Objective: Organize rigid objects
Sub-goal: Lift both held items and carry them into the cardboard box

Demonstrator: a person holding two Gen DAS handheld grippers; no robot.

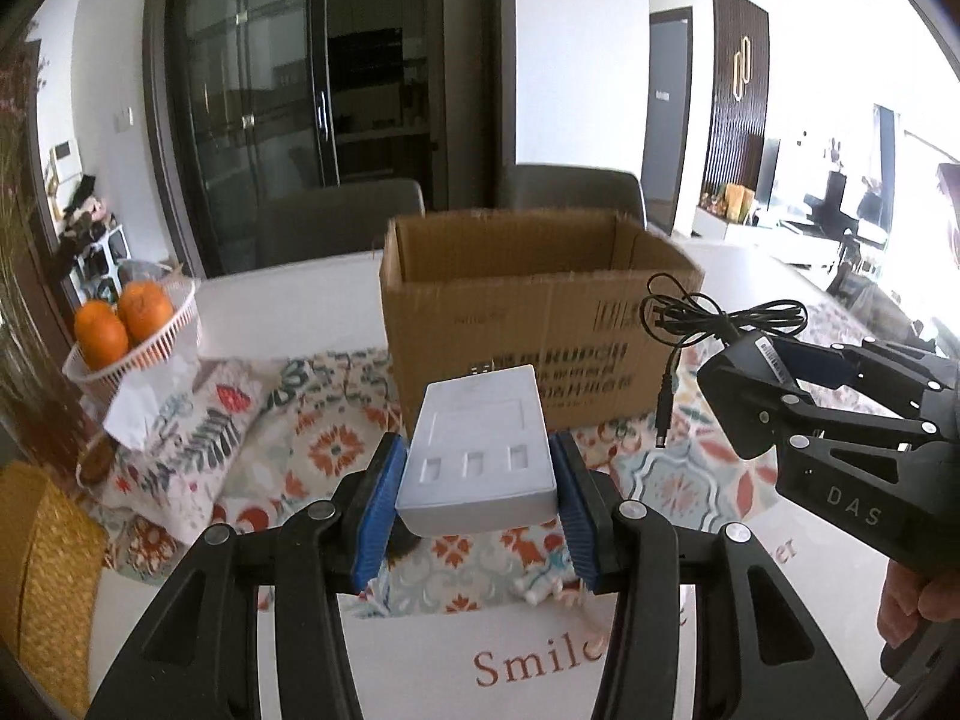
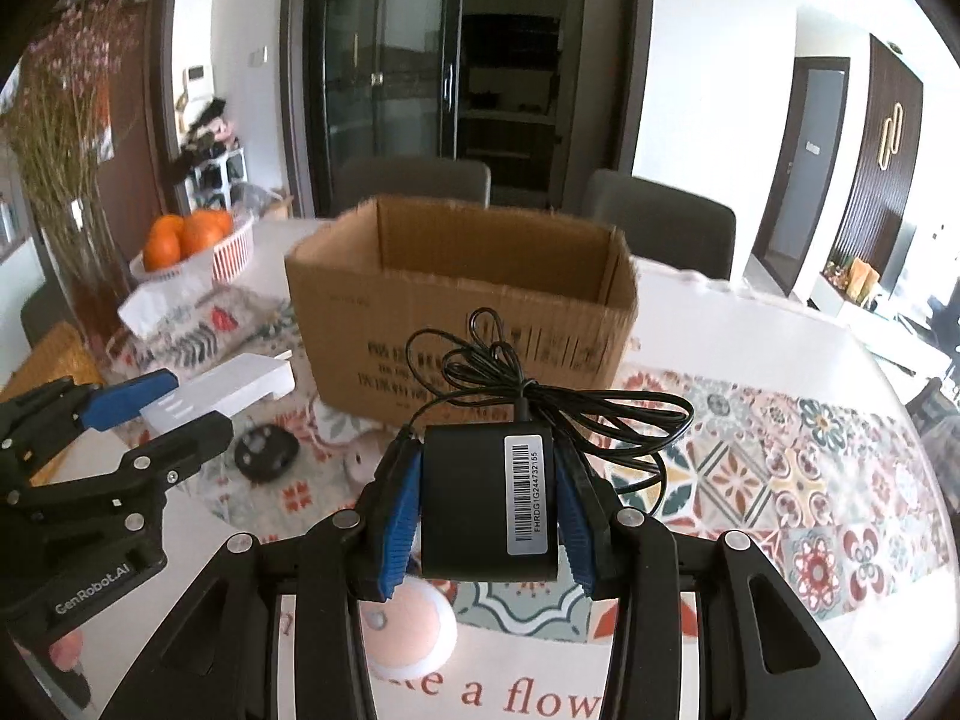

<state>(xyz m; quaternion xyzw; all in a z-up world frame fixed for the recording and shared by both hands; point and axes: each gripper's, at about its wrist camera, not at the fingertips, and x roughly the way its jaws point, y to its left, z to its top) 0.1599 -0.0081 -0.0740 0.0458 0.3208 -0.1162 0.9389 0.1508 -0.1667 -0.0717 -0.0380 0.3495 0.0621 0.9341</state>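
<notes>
White table, glossy, with red lettering printed near its front edge. A patterned cloth covers its middle. An open cardboard box stands on the cloth. To the left: a white basket of oranges, a tissue pack, a glass vase and a woven mat. A dark round item and a pink-and-white round item lie near the front.

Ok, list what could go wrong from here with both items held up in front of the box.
1. The black adapter's loose cable dangles free of the right gripper and could snag the cardboard box's rim.
2. The left gripper pinches only the white device's near end, so it might tilt or slip.
3. The grippers are close together and may bump at the box opening.
</notes>
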